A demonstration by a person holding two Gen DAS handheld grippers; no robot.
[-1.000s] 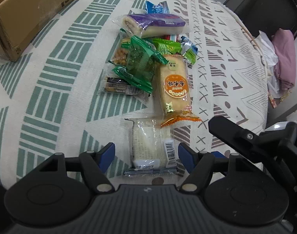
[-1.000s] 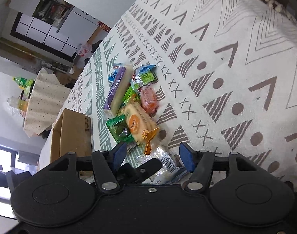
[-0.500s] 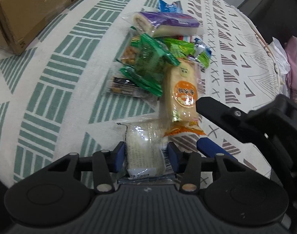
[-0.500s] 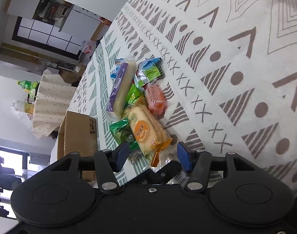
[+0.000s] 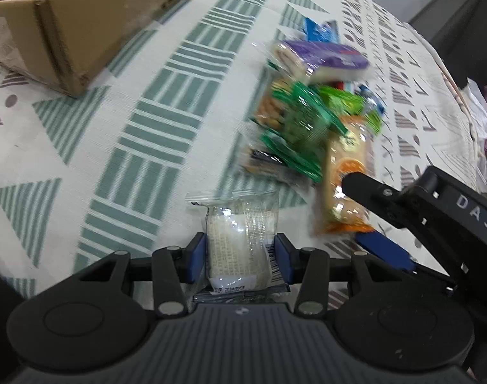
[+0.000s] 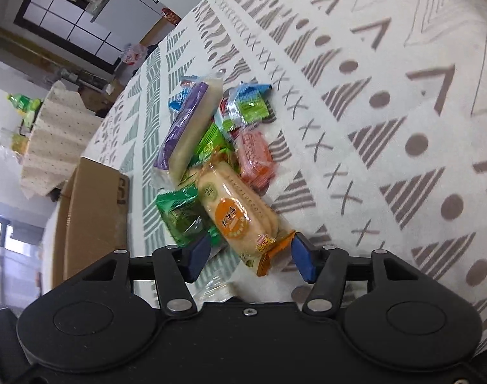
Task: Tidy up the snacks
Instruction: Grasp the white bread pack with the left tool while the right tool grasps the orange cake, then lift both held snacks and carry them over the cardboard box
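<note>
A patterned cloth covers the table (image 5: 141, 147), with a cardboard box (image 5: 70, 22) at its far left. The left claw (image 5: 240, 257) is clamped on a white wafer packet (image 5: 238, 243) lying just before the snack pile (image 5: 310, 108). The right claw (image 6: 250, 257) stands apart astride the orange cracker pack (image 6: 234, 211) at the pile's near edge.

- White cake packet (image 5: 240, 243): clear wrapper, barcode on one edge, pale block inside. Held lengthwise between the blue pads of the left tongs (image 5: 240, 257), both pads touching its sides.
- Orange-labelled bread packet (image 6: 235, 214): long, pale, round orange label, orange crimped end. Its near end lies between the spread pads of the right tongs (image 6: 250, 260), touching neither.
- Green packets (image 6: 182, 217): just left of the bread packet, ahead of the right tongs.
- Pink packet (image 6: 254, 160): beyond the bread packet, to its right.
- Purple roll packet (image 6: 187, 128): long, farther ahead, lying diagonally.
- Blue-green packet (image 6: 248, 105): farthest, right of the purple roll.
</note>
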